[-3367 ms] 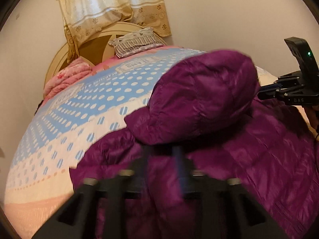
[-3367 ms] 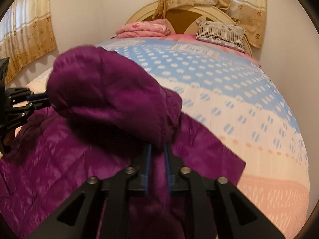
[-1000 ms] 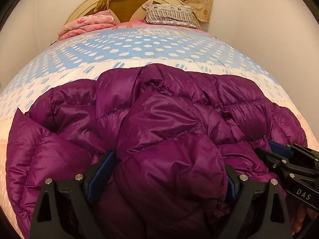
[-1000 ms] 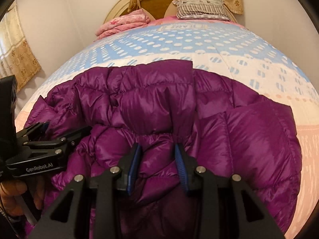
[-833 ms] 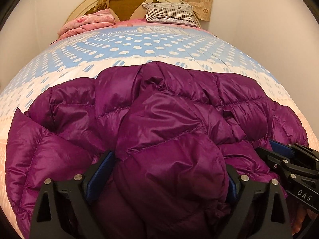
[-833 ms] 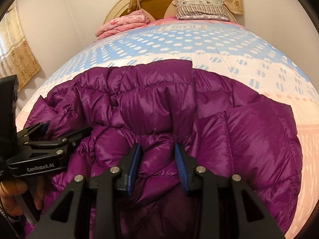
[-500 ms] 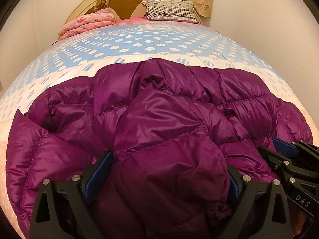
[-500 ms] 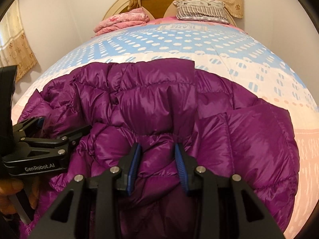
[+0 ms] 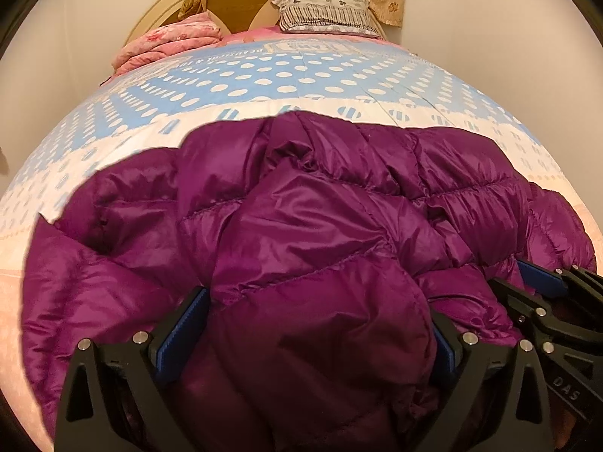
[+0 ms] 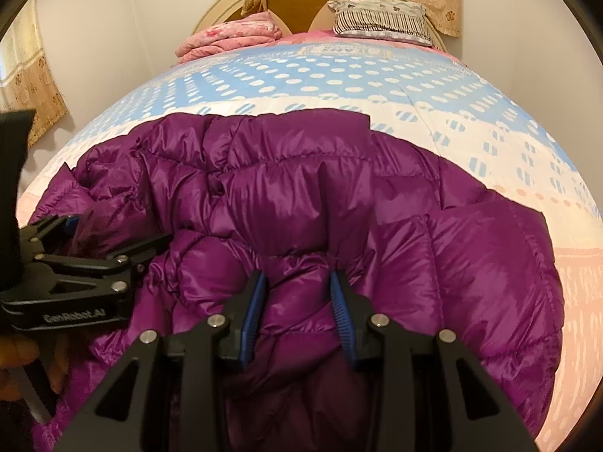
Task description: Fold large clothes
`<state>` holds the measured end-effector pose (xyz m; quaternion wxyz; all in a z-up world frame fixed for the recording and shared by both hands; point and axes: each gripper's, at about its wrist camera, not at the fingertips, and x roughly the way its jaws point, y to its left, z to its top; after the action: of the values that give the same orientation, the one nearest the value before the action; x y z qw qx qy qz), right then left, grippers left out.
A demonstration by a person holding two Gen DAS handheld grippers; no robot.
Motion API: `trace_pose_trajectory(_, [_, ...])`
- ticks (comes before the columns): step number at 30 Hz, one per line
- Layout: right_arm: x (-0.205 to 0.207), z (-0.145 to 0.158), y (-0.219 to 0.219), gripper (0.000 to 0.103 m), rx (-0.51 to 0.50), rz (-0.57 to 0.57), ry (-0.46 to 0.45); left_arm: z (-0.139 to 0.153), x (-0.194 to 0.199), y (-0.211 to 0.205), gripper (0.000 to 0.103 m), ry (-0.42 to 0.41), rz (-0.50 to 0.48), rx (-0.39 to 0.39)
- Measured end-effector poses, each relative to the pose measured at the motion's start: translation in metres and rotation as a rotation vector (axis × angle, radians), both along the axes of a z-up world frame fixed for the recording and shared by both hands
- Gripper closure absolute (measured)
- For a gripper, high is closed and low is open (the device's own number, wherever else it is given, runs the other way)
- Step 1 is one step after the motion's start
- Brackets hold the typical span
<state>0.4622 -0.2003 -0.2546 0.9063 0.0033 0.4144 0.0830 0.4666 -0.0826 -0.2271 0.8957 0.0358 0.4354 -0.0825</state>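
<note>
A purple puffer jacket point(image 9: 301, 218) lies bunched and partly folded on the bed; it also shows in the right wrist view point(image 10: 301, 203). My left gripper point(image 9: 320, 324) stands wide open with a thick fold of the jacket bulging between its blue pads. My right gripper point(image 10: 297, 301) is partly open around a smaller fold of the jacket. The right gripper shows at the right edge of the left wrist view point(image 9: 546, 301). The left gripper shows at the left of the right wrist view point(image 10: 109, 248).
The bed has a blue, white and pink polka-dot cover point(image 9: 286, 83). A folded pink blanket point(image 9: 169, 41) and a striped pillow point(image 9: 324, 13) lie by the headboard point(image 10: 301, 0). Walls stand close on both sides, with curtains point(image 10: 26, 75) at the left.
The raised jacket part has come down onto the rest of the jacket. Both grippers have gone from shut to open and have drawn back slightly.
</note>
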Motion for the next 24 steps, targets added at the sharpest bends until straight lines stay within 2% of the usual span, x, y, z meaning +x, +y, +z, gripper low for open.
trace_pose_trajectory(3, [-0.006, 0.012, -0.008, 0.054, 0.033, 0.004, 0.023, 0.028, -0.024, 0.004, 0.003, -0.050, -0.007, -0.023])
trace_pose_trajectory(5, [-0.020, 0.023, -0.014, 0.034, 0.067, -0.002, 0.007, 0.047, -0.047, 0.008, 0.003, -0.103, -0.018, -0.033])
trace_pose_trajectory(9, [-0.058, 0.040, -0.020, 0.029, 0.061, -0.004, -0.028, 0.065, -0.088, 0.016, 0.003, -0.169, -0.045, 0.001])
trace_pose_trajectory(11, [-0.074, 0.039, -0.022, 0.019, 0.075, -0.003, -0.009, 0.061, -0.102, 0.021, 0.003, -0.161, -0.055, 0.001])
trace_pose_trajectory(14, [-0.095, 0.036, -0.022, 0.019, 0.053, 0.003, 0.006, 0.048, -0.116, 0.030, 0.003, -0.111, -0.039, 0.009])
trace_pose_trajectory(16, [-0.117, 0.039, -0.028, 0.019, 0.079, -0.002, 0.002, 0.048, -0.130, 0.044, 0.003, -0.085, -0.007, -0.037])
trace_pose_trajectory(18, [-0.138, 0.044, -0.036, 0.018, 0.125, -0.004, -0.012, 0.057, -0.154, 0.062, 0.003, -0.096, 0.003, -0.122])
trace_pose_trajectory(20, [-0.166, 0.042, -0.046, 0.018, 0.150, -0.019, -0.011, 0.061, -0.178, 0.075, 0.003, -0.100, 0.012, -0.155])
trace_pose_trajectory(22, [-0.188, 0.038, -0.053, 0.017, 0.148, -0.049, -0.003, 0.059, -0.208, 0.087, 0.004, -0.112, 0.023, -0.151])
trace_pose_trajectory(24, [-0.210, 0.029, -0.058, 0.017, 0.135, -0.073, 0.014, 0.051, -0.230, 0.094, 0.004, -0.107, 0.028, -0.109])
